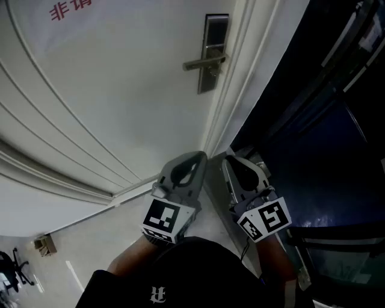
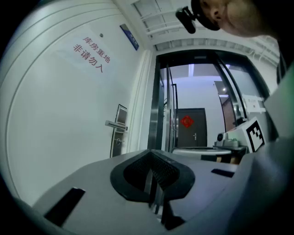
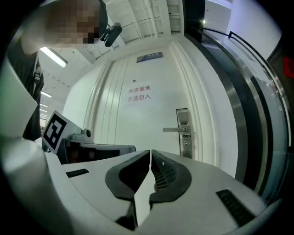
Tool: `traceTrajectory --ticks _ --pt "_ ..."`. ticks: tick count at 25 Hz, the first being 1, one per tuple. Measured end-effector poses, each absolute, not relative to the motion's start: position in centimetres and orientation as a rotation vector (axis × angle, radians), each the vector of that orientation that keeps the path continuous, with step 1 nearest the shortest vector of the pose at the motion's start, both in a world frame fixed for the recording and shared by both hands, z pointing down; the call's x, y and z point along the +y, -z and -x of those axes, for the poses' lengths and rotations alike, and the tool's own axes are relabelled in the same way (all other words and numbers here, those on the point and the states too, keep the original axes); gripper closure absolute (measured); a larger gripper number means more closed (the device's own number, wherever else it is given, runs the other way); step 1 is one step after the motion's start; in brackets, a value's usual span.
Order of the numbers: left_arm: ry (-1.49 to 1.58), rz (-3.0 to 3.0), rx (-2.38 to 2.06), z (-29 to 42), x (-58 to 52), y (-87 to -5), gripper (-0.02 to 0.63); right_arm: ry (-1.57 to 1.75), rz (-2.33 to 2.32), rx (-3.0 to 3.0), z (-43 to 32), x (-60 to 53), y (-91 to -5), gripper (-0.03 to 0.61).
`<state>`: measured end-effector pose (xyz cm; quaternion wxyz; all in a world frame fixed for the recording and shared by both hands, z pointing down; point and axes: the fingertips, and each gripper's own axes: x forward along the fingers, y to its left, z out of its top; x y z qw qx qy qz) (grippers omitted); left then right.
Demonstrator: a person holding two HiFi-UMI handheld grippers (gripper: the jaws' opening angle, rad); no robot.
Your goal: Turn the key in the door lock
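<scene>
A white door (image 1: pixel 108 90) carries a silver lock plate (image 1: pixel 212 57) with a lever handle (image 1: pixel 203 62) pointing left. The plate also shows small and distant in the left gripper view (image 2: pixel 118 133) and the right gripper view (image 3: pixel 183 131). A small dark spot sits below the handle; whether a key is in it is too small to tell. My left gripper (image 1: pixel 197 157) (image 2: pixel 150 158) and right gripper (image 1: pixel 230 161) (image 3: pixel 150 153) hang side by side low in front of me, well short of the lock. Both are shut with nothing between their jaws.
The white door frame (image 1: pixel 234 90) runs just right of the lock, with a dark glass wall (image 1: pixel 313 120) beyond it. Red lettering (image 1: pixel 69 9) is printed on the door. A small brown object (image 1: pixel 43 243) lies on the pale floor at lower left.
</scene>
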<state>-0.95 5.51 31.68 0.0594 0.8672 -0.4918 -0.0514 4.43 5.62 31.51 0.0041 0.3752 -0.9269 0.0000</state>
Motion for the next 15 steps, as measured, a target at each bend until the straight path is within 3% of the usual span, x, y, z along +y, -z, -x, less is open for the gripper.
traceTrajectory --ticks 15 --pt "0.116 -2.679 -1.406 4.5 -6.2 -31.8 0.606 0.180 -1.244 -2.773 0.1 -8.2 -31.7 0.560"
